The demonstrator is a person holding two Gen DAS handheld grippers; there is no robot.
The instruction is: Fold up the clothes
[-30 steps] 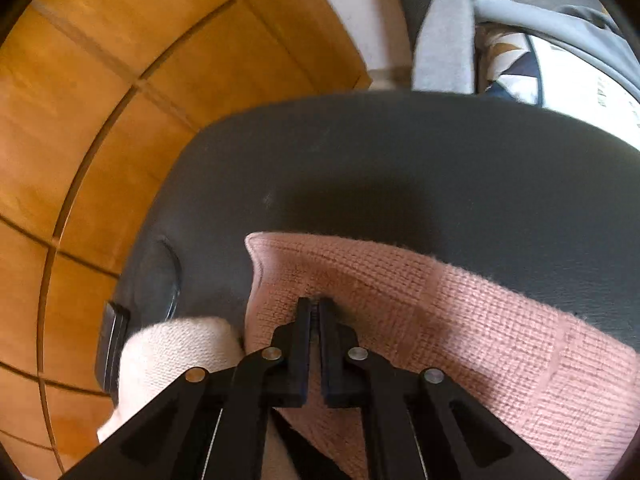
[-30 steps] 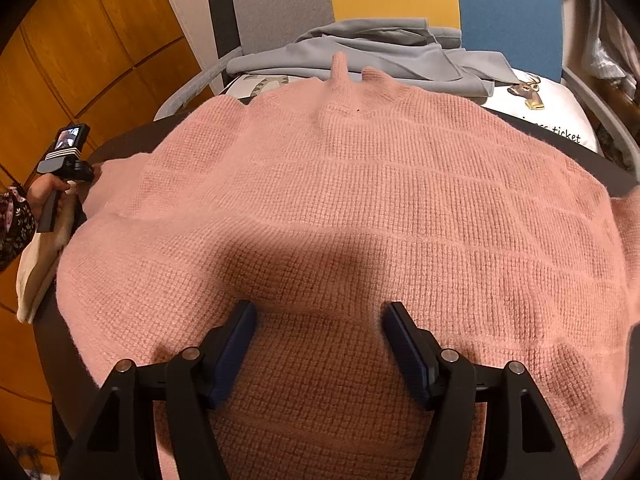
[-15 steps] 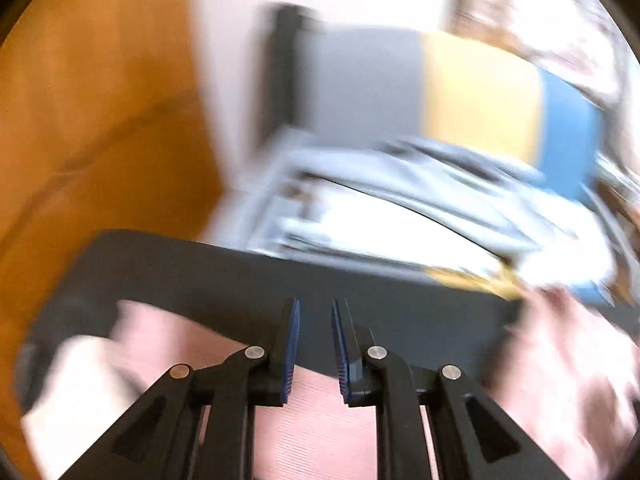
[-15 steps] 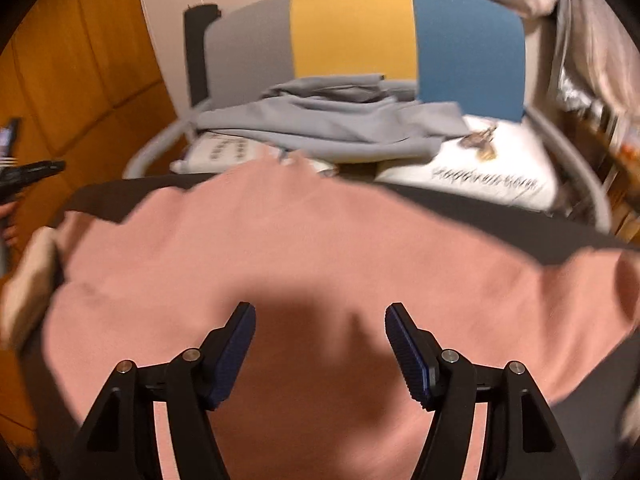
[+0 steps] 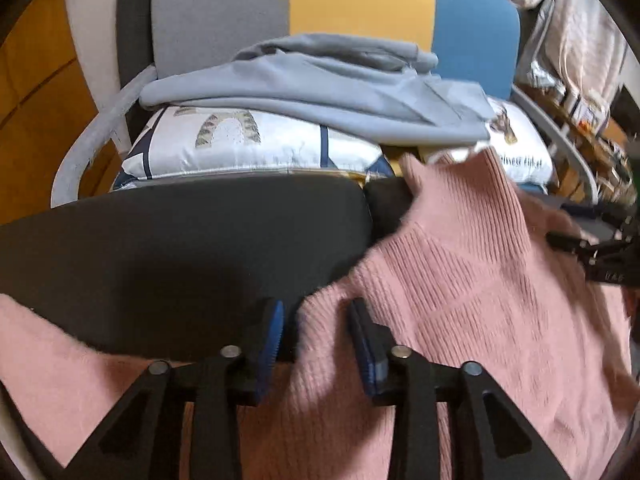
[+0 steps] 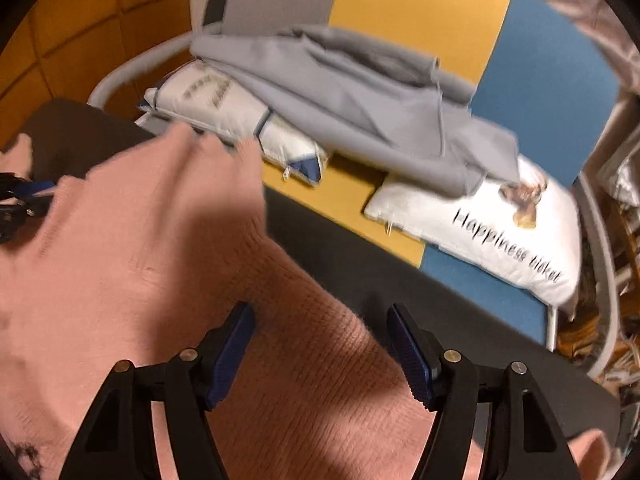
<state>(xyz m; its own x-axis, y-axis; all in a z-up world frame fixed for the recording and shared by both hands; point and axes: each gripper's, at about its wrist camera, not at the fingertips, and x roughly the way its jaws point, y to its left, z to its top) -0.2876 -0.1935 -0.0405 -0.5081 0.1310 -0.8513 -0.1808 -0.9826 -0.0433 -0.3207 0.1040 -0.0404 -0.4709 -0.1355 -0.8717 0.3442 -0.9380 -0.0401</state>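
Right wrist | grey garment (image 6: pixel 360 108) atop pillows (image 6: pixel 480 220) on chair (image 6: pixel 420 12)

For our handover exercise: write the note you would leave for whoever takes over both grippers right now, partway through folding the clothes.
Left gripper: jaws opening, over an edge of the pink sweater, not pinching it.
Right gripper: jaws closing, wide apart above the sweater, gripping nothing.
Sweater lies spread on the dark table, unevenly, its neck towards the chair. The grey garment waits on the chair's cushions.
Done: no finished fold shows.
Left: fold the sweater, then probably the grey garment.
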